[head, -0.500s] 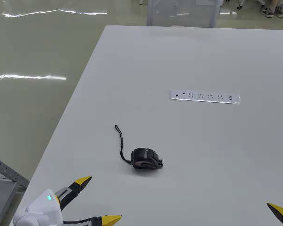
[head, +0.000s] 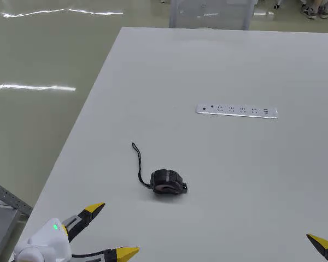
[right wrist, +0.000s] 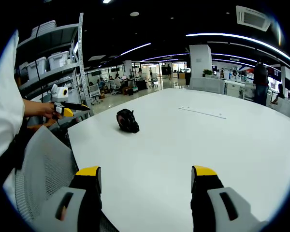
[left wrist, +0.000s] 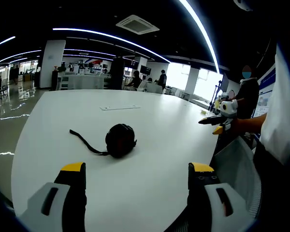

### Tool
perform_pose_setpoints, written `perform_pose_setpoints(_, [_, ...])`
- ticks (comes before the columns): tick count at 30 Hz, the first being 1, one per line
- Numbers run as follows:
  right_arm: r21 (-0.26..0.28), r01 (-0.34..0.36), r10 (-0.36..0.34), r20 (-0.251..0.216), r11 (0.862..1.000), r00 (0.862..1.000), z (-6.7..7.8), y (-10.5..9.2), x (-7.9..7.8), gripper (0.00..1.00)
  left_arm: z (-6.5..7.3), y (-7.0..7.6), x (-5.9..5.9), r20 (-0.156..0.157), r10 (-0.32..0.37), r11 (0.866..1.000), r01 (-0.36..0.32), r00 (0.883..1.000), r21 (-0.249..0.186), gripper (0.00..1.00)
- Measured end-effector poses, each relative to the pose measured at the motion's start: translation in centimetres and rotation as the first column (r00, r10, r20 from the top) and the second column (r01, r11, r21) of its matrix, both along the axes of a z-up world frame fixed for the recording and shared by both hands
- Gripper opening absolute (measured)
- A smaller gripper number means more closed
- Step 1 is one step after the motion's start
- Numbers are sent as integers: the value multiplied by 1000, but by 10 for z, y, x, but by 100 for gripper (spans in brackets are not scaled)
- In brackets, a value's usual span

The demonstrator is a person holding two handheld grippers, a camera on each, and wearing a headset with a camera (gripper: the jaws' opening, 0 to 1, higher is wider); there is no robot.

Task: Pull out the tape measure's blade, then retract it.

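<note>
Well ahead of the gaping left gripper (head: 117, 228), tape measure (head: 167, 182) on table (head: 235, 65).

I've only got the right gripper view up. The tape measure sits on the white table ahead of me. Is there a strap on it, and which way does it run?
Observer: Yes. In the head view a black strap runs from the tape measure away from the person, lying flat on the table.
Operator: Is the left gripper open?
Observer: Its own view shows the left gripper with its jaws wide apart, and the tape measure lies beyond them, untouched.
Operator: Is it extended yet?
Observer: No. The head view shows just a small tab at its right end.
</note>
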State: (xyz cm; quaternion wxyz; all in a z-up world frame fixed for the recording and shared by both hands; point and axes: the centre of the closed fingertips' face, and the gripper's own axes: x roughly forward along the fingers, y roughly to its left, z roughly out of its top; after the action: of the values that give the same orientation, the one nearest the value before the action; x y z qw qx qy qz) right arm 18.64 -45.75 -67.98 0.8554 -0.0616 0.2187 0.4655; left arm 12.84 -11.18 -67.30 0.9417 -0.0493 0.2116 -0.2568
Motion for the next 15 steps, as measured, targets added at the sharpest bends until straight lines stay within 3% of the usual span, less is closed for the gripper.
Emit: perform_pose_setpoints(15, [1, -1, 1, 2, 1000, 1000, 1, 0, -1, 77, 0, 0, -1, -2, -2, 1000, 2, 1000, -1, 85])
